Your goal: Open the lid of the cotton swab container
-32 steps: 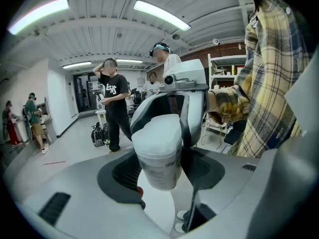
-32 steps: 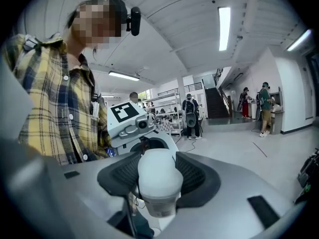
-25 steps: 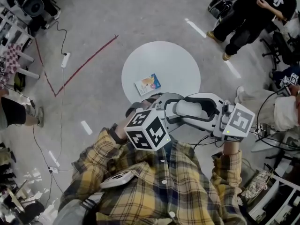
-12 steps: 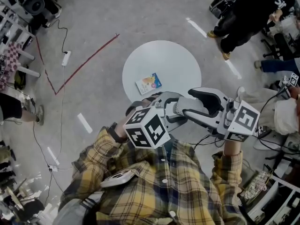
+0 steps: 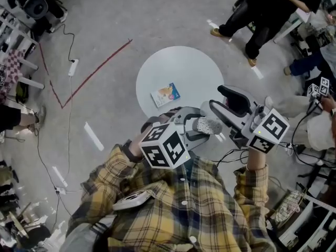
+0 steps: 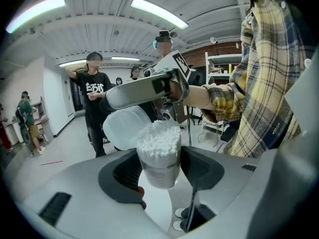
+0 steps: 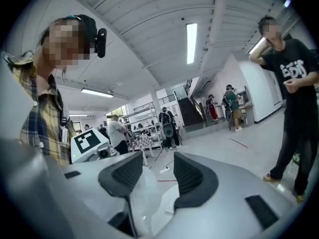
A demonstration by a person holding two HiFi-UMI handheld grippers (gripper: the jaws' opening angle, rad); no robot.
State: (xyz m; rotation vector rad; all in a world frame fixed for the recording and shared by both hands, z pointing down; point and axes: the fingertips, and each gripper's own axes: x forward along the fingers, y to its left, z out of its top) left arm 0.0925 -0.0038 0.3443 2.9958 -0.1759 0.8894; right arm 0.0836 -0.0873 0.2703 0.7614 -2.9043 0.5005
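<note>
The cotton swab container (image 6: 158, 164) is clamped upright in the left gripper (image 6: 162, 158) and held up before the chest, so that its lid (image 6: 124, 128) (swung back, swabs exposed) can be worked. The right gripper (image 7: 157, 171) is closing its jaws, with a translucent shape, probably that lid, low between them and unpressed.

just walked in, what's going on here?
A person in a plaid shirt works two handheld grippers. The left gripper clamps a clear plastic container packed with cotton swabs; its translucent white lid is flipped open to one side. The right gripper is close by, jaws closing, apparently with the lid low between them, not visibly pinched.
</note>
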